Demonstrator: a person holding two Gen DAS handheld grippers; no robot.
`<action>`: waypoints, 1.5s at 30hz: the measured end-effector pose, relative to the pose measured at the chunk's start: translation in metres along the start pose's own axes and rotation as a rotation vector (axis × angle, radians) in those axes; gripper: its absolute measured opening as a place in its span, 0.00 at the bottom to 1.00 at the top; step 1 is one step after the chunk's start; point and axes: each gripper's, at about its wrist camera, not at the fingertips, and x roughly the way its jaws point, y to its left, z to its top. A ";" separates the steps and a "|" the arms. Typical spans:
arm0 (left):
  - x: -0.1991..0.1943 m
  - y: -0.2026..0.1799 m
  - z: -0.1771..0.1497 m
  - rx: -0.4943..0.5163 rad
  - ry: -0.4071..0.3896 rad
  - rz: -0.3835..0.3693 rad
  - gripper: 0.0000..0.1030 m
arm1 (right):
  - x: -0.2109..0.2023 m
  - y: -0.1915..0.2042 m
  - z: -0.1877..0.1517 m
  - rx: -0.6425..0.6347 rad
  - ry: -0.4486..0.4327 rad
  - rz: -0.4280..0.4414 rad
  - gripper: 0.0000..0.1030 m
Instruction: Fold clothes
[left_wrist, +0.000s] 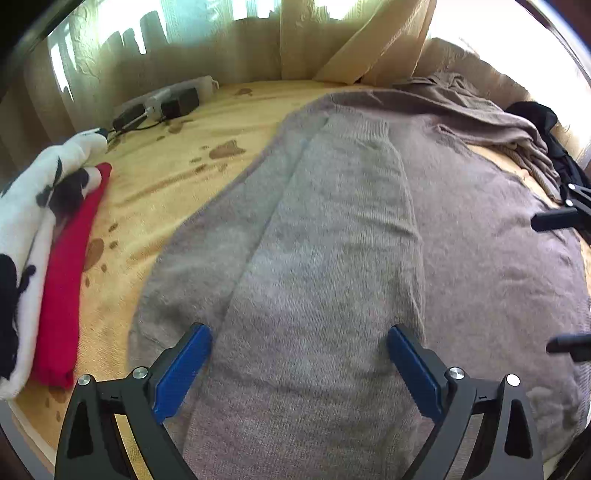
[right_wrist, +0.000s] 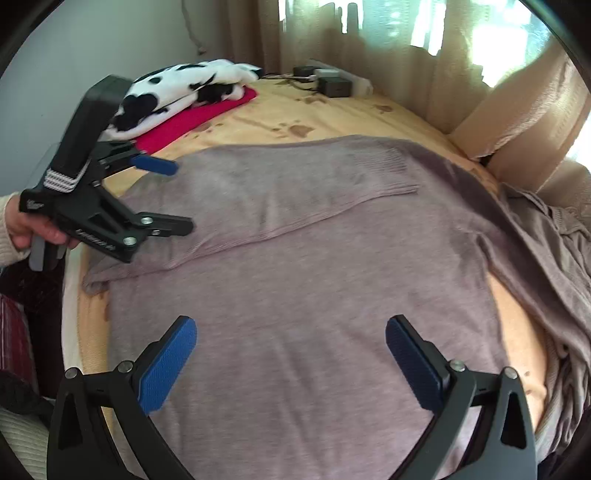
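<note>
Sweater (right_wrist: 295, 266) lies flat on the bed (right_wrist: 332, 110), one sleeve (left_wrist: 325, 240) folded across its body. Left gripper (left_wrist: 299, 365) above that sleeve, fingers apart, empty. Right gripper (right_wrist: 291, 362) above the sweater's body, fingers apart, empty. Red garment (left_wrist: 66, 288) lies beside the sweater.

Left gripper (left_wrist: 299, 363) spread wide, empty, above grey sweater (left_wrist: 461, 258) lying flat on yellow bedspread (left_wrist: 166, 177); sleeve (left_wrist: 332, 240) folded lengthwise over body. Red garment (left_wrist: 66, 280) at left edge.
</note>
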 end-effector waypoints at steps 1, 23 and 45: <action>0.001 0.002 -0.005 -0.011 -0.012 -0.014 0.95 | 0.006 0.011 -0.008 -0.013 0.025 -0.002 1.00; -0.035 -0.013 -0.009 0.006 -0.070 -0.056 0.99 | -0.044 0.048 -0.121 0.171 -0.035 -0.127 1.00; -0.018 -0.073 -0.028 -0.075 0.149 0.104 1.00 | -0.055 0.059 -0.196 0.158 -0.116 -0.126 1.00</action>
